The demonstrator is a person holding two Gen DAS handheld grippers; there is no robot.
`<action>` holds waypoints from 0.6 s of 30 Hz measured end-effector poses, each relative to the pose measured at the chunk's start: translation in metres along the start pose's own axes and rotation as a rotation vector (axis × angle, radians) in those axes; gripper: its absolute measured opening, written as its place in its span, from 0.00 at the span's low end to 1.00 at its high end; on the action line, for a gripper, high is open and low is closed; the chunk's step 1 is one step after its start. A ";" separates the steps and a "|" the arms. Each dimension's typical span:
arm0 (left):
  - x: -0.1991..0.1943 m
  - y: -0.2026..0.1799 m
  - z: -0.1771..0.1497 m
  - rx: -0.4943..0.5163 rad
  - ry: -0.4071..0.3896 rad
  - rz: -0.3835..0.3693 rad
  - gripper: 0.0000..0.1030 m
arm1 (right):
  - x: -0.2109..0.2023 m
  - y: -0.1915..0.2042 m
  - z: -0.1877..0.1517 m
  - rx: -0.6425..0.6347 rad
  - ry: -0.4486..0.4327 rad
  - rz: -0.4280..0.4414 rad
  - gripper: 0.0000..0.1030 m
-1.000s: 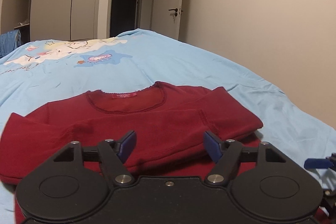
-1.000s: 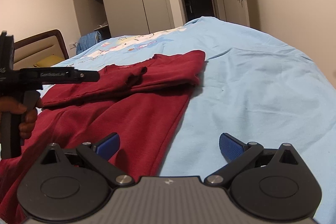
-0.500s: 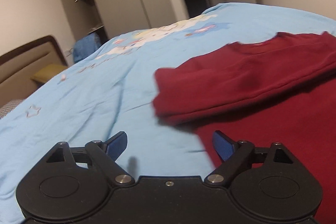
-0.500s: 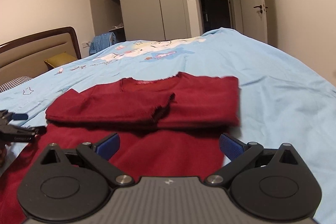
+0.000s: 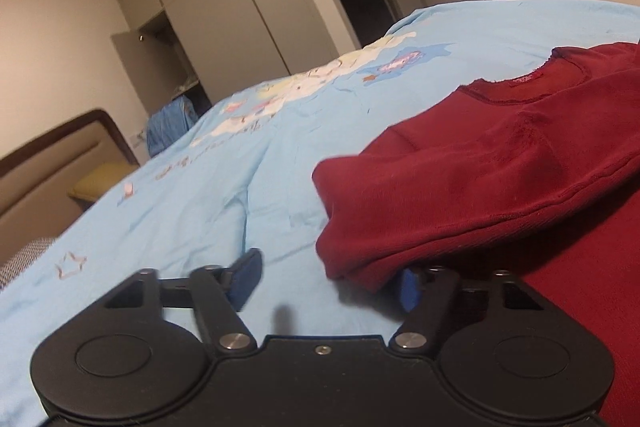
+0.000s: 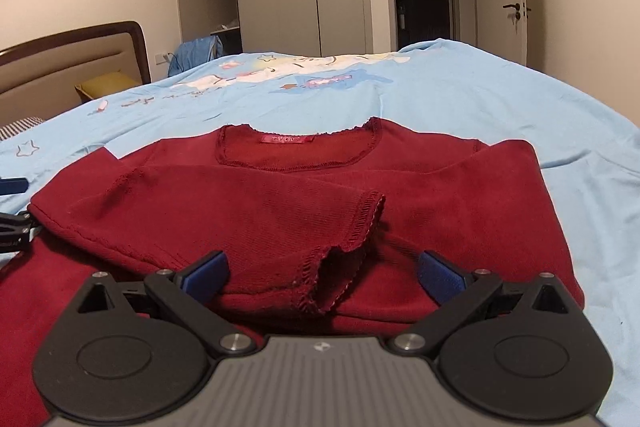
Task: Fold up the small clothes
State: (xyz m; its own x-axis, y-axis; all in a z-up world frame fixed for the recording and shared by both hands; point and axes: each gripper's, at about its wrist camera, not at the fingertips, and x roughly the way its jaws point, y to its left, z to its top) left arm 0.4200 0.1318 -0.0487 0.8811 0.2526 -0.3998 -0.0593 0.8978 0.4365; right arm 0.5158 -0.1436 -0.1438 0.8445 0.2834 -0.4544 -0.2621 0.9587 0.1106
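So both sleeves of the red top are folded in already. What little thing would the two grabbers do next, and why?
Probably close on the red top's two sides. Both grippers are open and hold nothing: the left gripper sits at the folded left shoulder, the right gripper faces the sleeve cuff. The body below the sleeves still lies unfolded on the blue bedspread.

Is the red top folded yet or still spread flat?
Partly folded. Both sleeves lie across the chest of the red top, one cuff uppermost; the lower body is still spread toward the open right gripper.
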 end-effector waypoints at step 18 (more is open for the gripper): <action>0.003 0.021 -0.005 -0.284 0.119 -0.085 0.09 | 0.003 -0.004 0.000 0.010 0.003 0.010 1.00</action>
State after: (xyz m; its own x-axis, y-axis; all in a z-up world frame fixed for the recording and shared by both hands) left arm 0.4194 0.1531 -0.0450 0.8283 0.1977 -0.5242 -0.1311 0.9781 0.1616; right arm 0.5198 -0.1468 -0.1453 0.8403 0.2931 -0.4560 -0.2660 0.9559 0.1243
